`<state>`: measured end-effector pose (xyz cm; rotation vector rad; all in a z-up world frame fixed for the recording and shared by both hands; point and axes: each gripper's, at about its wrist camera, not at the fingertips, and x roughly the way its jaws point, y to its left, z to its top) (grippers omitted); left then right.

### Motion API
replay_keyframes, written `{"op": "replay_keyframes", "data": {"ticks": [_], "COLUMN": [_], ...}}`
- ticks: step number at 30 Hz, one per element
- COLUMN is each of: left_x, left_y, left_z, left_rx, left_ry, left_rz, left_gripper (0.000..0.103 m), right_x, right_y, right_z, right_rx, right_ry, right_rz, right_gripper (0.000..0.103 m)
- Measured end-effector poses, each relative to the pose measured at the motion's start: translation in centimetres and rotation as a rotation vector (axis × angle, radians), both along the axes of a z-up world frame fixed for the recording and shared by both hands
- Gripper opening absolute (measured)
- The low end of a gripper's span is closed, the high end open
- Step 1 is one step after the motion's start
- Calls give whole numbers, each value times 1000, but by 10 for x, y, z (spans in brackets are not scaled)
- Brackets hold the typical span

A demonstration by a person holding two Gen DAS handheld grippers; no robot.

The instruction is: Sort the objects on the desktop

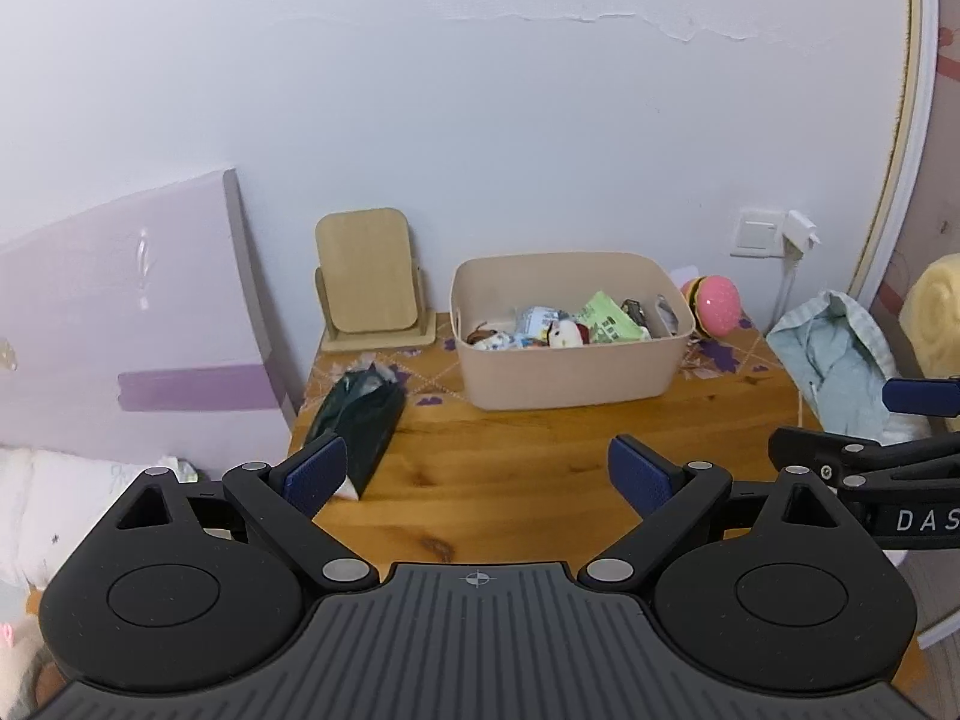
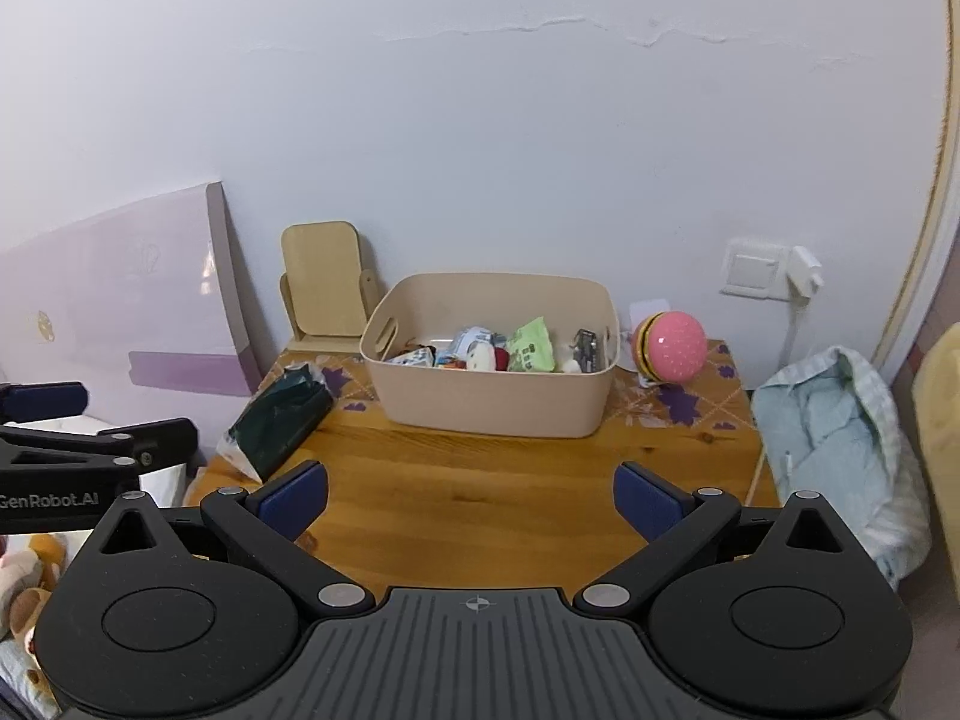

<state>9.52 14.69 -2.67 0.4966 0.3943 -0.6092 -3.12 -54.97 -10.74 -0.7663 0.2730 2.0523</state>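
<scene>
A beige bin (image 1: 576, 372) (image 2: 498, 396) stands at the back of the wooden table (image 1: 510, 462) (image 2: 480, 468) and holds several small packets and toys. A dark green tissue pack (image 1: 360, 420) (image 2: 276, 420) lies at the table's left edge. A pink burger-shaped toy (image 1: 717, 306) (image 2: 672, 348) sits right of the bin. My left gripper (image 1: 477, 474) is open above the table's front, nothing between its fingers. My right gripper (image 2: 471, 501) is open too and empty, over the front edge. Each gripper shows at the other view's side.
A wooden stand mirror (image 1: 369, 276) (image 2: 324, 288) stands at the back left, its back facing me. A light purple board (image 1: 132, 324) leans on the wall at the left. A pale blue cloth bundle (image 2: 840, 438) lies right of the table, below a wall switch (image 2: 753, 267).
</scene>
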Motion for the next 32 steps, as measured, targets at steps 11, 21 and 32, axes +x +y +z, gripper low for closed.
{"op": "replay_keyframes", "data": {"ticks": [11,21,32], "left_x": [-45,-75,-82], "left_y": [53,79,96], "left_z": [-2,-1,3], "left_rx": [-6,-2,3], "left_ry": [48,101,110], "left_rz": [-44,-82,-73], "left_gripper": [96,96,96], "right_x": [26,44,49], "right_y": [-64,-101,-119], "right_z": [9,17,20], "right_rx": [-29,-33,-57], "right_ry": [3,-10,-11], "right_rz": [-24,-36,-20], "right_gripper": [103,103,103]}}
